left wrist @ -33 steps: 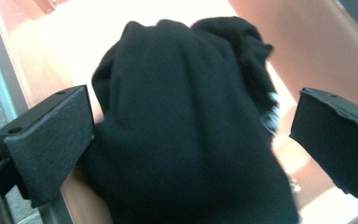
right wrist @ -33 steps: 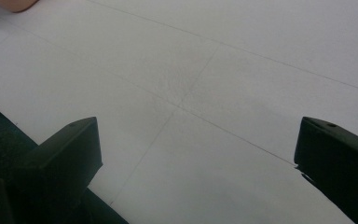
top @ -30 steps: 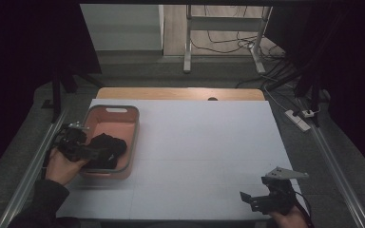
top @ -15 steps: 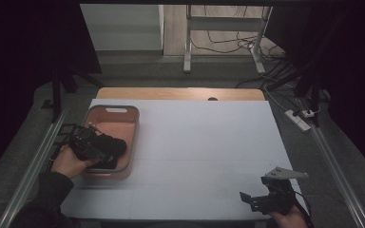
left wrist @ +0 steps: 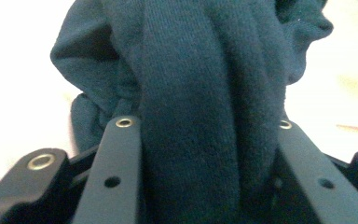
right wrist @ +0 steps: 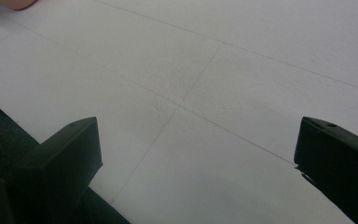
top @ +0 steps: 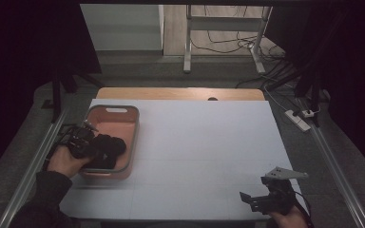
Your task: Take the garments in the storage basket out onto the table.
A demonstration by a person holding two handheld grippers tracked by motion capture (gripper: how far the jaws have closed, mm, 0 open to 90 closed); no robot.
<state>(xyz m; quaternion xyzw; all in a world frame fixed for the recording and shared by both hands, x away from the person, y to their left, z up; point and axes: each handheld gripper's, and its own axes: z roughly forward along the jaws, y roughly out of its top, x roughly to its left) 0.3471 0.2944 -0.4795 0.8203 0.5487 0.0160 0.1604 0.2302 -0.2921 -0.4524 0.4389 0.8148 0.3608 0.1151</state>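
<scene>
At the near right corner of the table [top: 195,142] we see the right hand-held gripper [top: 255,201] resting low over the white surface, its jaws standing wide apart with nothing between them; in the right gripper view [right wrist: 198,154] only bare white table lies in the gap. The near edge runs just below it, and the right edge is close beside it.

Across the near half, from that gripper to the left side, the white top is open room, crossed only by faint seams.

Near the left edge of the table, about midway from near to far, stands a pink tub [top: 128,118] with rounded corners. In its near part lies a dark cloth [top: 108,146], bunched up, reaching to the tub's near rim. The far part of the tub shows bare pink floor, with a handle slot in the far wall. The left hand-held gripper [top: 93,147] comes in over the tub's left wall; its jaws have just been closing and now clamp a thick fold of the dark cloth [left wrist: 196,116], which fills the space between them in the left gripper view [left wrist: 205,140].

Beyond the tub the white top runs clear to a strip of wood [top: 180,93] along the far edge.
</scene>
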